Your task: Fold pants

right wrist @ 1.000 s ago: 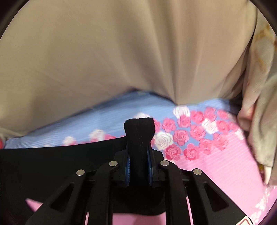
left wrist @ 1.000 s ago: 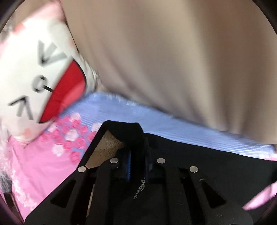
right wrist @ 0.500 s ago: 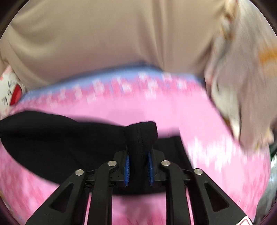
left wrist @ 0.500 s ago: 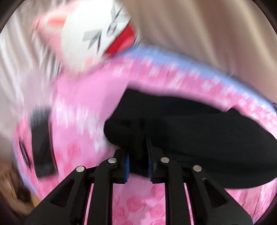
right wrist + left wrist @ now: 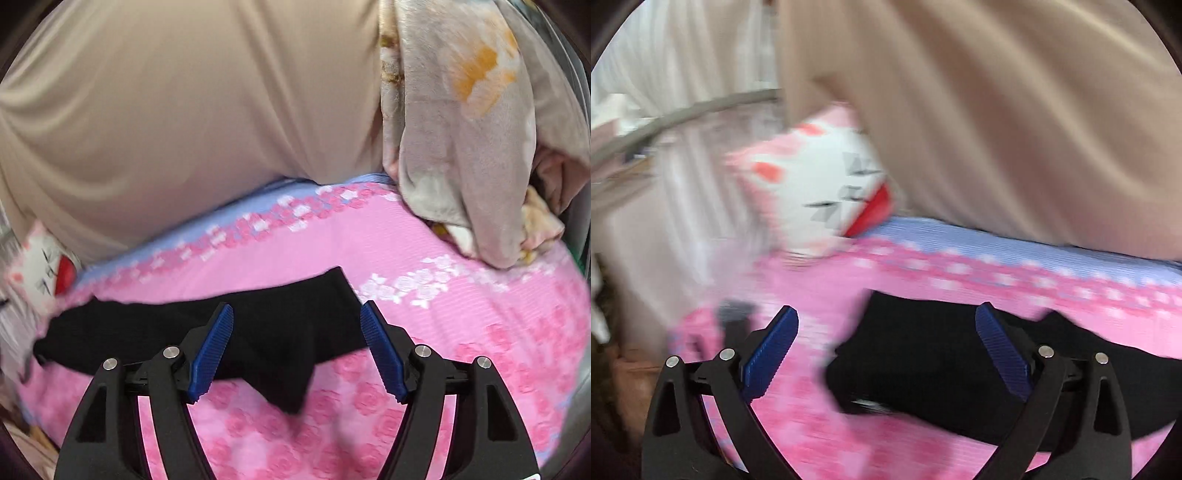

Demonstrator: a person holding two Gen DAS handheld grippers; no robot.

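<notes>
The black pants [image 5: 923,362] lie spread across a pink rose-print bedspread [image 5: 820,295]. In the right wrist view the pants [image 5: 280,332] stretch from the left edge to the middle of the bedspread [image 5: 461,350], with a corner hanging toward me. My left gripper [image 5: 886,328] is open and empty, hovering just above the left end of the pants. My right gripper [image 5: 297,328] is open and empty, just above the right end of the pants. The left wrist view is blurred by motion.
A white cat-face cushion [image 5: 827,199] sits at the bed's far left corner, also seen in the right wrist view [image 5: 40,273]. A beige curtain [image 5: 184,110] hangs behind the bed. A crumpled grey floral blanket [image 5: 472,129] lies at the far right.
Both grippers were shut on the black pants and have opened, letting the pants drop onto the bedspread. Both have pulled back a little from the fabric.
</notes>
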